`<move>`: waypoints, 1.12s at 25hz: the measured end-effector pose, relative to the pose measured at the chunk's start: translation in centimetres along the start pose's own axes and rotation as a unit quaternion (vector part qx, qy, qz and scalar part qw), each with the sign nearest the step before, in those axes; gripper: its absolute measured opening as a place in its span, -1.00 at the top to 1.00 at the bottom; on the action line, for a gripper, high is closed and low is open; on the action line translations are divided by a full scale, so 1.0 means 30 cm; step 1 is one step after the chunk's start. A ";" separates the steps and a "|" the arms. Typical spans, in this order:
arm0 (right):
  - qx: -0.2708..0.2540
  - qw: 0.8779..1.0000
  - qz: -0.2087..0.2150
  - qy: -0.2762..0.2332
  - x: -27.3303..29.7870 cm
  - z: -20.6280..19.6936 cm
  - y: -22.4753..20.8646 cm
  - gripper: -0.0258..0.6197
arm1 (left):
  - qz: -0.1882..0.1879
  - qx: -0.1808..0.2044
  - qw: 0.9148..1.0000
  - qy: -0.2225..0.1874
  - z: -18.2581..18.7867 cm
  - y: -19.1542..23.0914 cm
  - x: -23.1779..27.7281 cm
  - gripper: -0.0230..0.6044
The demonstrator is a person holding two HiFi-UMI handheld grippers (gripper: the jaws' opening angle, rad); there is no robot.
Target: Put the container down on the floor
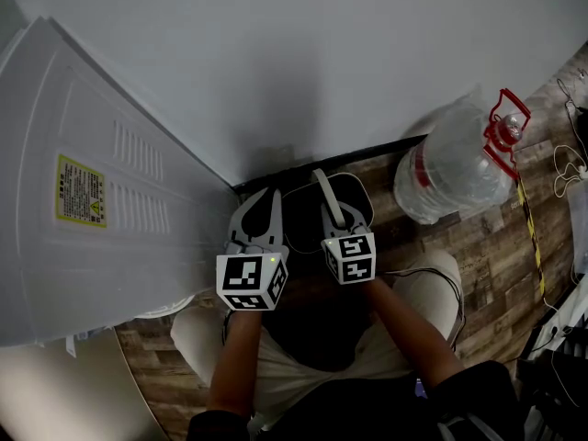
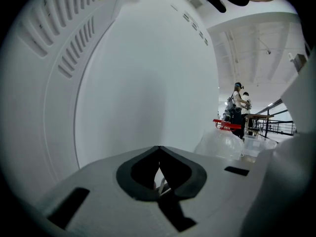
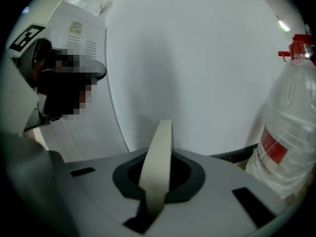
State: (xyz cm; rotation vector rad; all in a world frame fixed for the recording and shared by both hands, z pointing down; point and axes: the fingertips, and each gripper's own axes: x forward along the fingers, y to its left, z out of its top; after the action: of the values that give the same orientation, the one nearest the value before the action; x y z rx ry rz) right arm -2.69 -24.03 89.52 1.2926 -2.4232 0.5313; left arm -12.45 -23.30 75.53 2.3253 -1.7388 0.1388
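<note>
The container (image 1: 308, 211) is a dark, rounded box low against the wall's black baseboard, between my two grippers. Its beige handle band (image 1: 323, 191) arches up over it. My right gripper (image 1: 338, 219) is shut on that band. In the right gripper view the band (image 3: 157, 167) runs up through the closed jaws of the right gripper (image 3: 164, 154). My left gripper (image 1: 271, 197) hangs just left of the container with its tips together and nothing between them; in its own view the left gripper (image 2: 158, 150) faces the white wall. Whether the container rests on the floor I cannot tell.
A white appliance panel (image 1: 101, 182) with a yellow label stands close on the left. A large clear water bottle (image 1: 450, 168) with a red cap handle lies on the wooden floor (image 1: 496, 246) to the right. Cables (image 1: 565, 168) trail at the far right. My knees are below the grippers.
</note>
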 end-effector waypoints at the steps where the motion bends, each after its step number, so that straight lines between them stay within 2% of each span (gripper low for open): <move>1: -0.001 1.000 -0.001 0.000 -0.003 -0.002 -0.005 0.83 | 0.001 -0.002 1.000 0.002 -0.005 0.001 0.002 0.87; 12: -0.006 1.000 -0.004 0.000 -0.024 -0.016 -0.030 0.83 | -0.005 -0.013 1.000 0.004 -0.016 -0.018 0.029 0.87; 23: -0.008 0.999 -0.034 0.018 -0.034 -0.037 -0.145 0.83 | -0.032 -0.015 0.999 0.011 -0.040 -0.097 0.087 0.87; 28: -0.006 0.998 -0.063 0.020 -0.054 -0.056 -0.227 0.83 | -0.048 -0.015 0.999 0.017 -0.057 -0.143 0.116 0.87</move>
State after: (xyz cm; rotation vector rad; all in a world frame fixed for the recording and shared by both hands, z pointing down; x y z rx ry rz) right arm 4.12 -25.59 91.33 1.4060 -2.2907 0.5015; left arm -7.24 -24.98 77.37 2.3655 -1.6002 0.1338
